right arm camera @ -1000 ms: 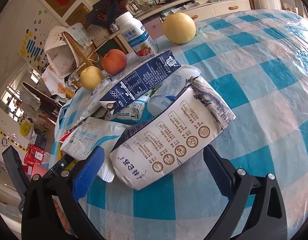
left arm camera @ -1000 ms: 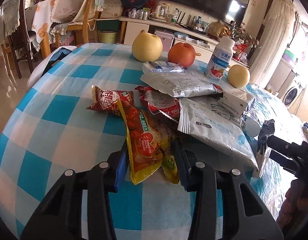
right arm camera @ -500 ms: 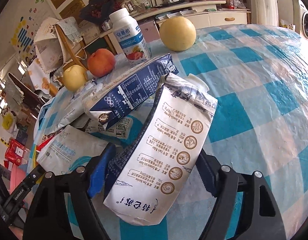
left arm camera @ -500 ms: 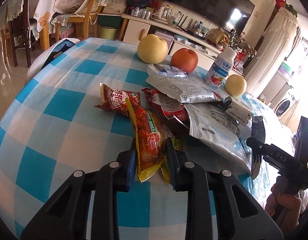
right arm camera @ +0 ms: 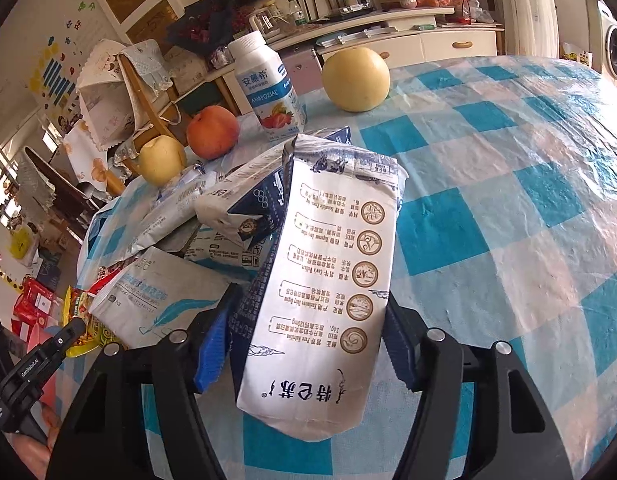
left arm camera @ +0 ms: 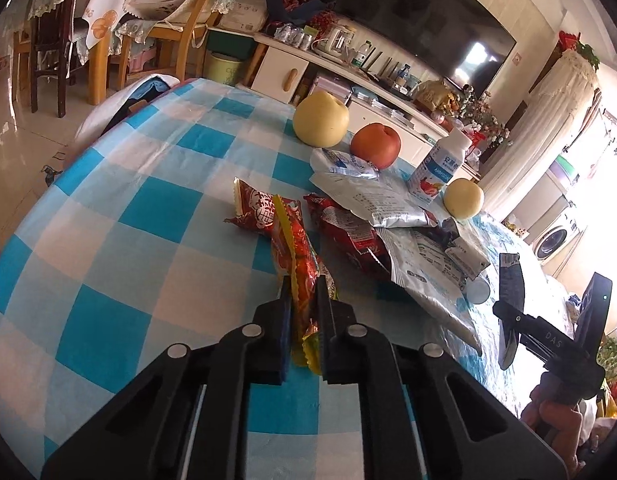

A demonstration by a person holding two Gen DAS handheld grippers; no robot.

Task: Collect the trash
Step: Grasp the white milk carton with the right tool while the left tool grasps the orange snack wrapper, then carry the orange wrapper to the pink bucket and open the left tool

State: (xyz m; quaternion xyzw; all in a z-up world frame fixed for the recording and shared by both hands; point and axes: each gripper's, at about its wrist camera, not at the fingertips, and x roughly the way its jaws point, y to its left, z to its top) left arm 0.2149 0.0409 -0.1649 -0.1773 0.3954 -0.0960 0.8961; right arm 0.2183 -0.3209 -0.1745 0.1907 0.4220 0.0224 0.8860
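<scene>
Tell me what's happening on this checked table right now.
A person is clearing trash with two tools. The left hand-held gripper is shut on a red and yellow plastic snack wrapper, and the right hand-held gripper grips a white and navy milk carton. Other empty packets, three fruits and a white yoghurt bottle sit on the blue-and-white checked tablecloth.

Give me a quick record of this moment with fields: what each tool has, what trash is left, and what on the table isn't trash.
left tool: shut on the red and yellow snack wrapper
right tool: shut on the white milk carton
trash left on table: red wrapper, silver foil pouch, dark blue carton, white feather-print bag
not trash: two yellow pears, red apple, yogurt bottle, upright
surface: blue checked tablecloth
</scene>
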